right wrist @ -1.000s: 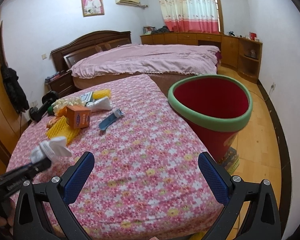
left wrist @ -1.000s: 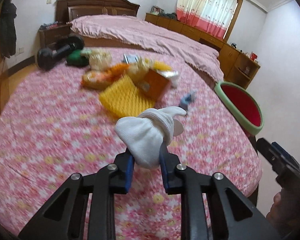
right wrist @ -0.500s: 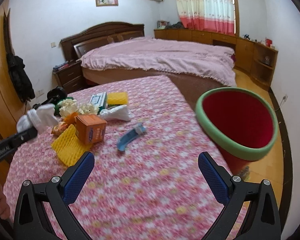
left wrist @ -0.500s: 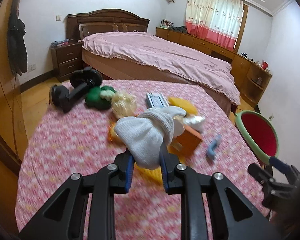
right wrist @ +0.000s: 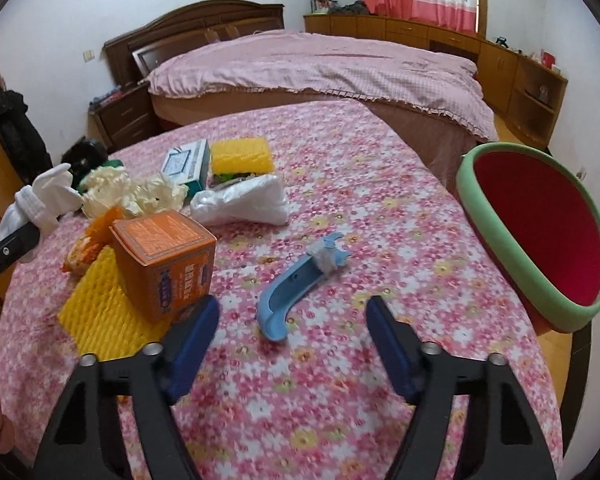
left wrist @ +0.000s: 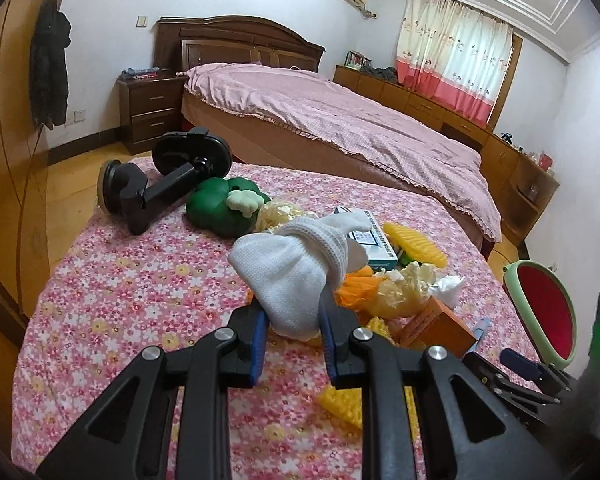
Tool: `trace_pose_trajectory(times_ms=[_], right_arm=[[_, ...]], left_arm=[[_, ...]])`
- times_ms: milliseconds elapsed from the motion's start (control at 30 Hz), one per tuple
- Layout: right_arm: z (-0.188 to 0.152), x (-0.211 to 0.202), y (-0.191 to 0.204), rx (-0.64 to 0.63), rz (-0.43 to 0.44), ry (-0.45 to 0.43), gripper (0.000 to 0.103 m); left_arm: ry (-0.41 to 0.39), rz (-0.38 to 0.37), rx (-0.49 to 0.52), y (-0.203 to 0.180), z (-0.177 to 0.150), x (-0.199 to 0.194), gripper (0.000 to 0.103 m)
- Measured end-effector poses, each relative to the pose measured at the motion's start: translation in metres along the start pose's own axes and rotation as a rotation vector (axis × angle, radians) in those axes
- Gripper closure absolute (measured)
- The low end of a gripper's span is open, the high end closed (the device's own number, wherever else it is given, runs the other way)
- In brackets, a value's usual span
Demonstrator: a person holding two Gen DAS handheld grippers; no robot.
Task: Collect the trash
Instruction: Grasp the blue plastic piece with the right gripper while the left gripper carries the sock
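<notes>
Over a round table (right wrist: 380, 184) draped in a pink flower-print cloth, the left gripper (left wrist: 294, 330) has its blue-padded jaws pinched on a white knitted sock bundle (left wrist: 292, 272), which is lifted clear of the cloth above a heap of litter. To the right, the right gripper (right wrist: 292, 322) hangs low over the table with its jaws closing and still apart; nothing sits between the pads, though a curved light-blue plastic piece (right wrist: 296, 284) with a wad of white fluff on its far end lies on the cloth just beyond them. Left of that piece stands an orange cardboard box (right wrist: 164, 260), resting partly on a yellow ridged foam sheet (right wrist: 96, 316). Behind the box lie crumpled cream paper (right wrist: 140, 192), a clear plastic bag (right wrist: 244, 200), a small teal-and-white carton (right wrist: 188, 162) and a yellow foam block (right wrist: 242, 154). A green cushion-like toy (left wrist: 220, 204) and a black suction-cup mount (left wrist: 160, 178) sit at the far left of the table. A red bin with a pale green rim (right wrist: 540, 232) stands beside the table's right edge, tilted in the right wrist view, its mouth open toward the camera
</notes>
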State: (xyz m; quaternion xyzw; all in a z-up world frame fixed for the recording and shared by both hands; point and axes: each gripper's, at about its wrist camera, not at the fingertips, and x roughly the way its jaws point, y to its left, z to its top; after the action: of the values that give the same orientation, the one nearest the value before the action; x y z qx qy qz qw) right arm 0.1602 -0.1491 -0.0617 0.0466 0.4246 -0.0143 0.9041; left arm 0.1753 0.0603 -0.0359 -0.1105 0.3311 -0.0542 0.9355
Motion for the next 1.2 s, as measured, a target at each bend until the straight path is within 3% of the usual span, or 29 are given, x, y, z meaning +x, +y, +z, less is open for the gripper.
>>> trace_pose_trajectory(times_ms=[67, 500, 767, 1000, 1200], right_arm=[[0.0, 0.005, 0.001, 0.004, 0.006, 0.015, 0.048], [-0.002, 0.012, -0.015, 0.075, 0.03, 0.035, 0.086], [-0.008, -0.005, -0.018, 0.055, 0.058, 0.032, 0.087], [-0.01, -0.044, -0.03, 0.043, 0.041, -0.038, 0.087], [-0.008, -0.073, -0.049, 0.051, 0.025, -0.086, 0.087]], left_arm=[[-0.004, -0.006, 0.0, 0.001, 0.0, 0.002, 0.08], [-0.01, -0.051, 0.013, -0.007, -0.002, 0.002, 0.08], [-0.032, -0.057, 0.025, -0.022, -0.005, -0.021, 0.08], [-0.05, -0.075, 0.046, -0.044, -0.005, -0.041, 0.08], [-0.012, -0.122, 0.059, -0.067, -0.007, -0.043, 0.08]])
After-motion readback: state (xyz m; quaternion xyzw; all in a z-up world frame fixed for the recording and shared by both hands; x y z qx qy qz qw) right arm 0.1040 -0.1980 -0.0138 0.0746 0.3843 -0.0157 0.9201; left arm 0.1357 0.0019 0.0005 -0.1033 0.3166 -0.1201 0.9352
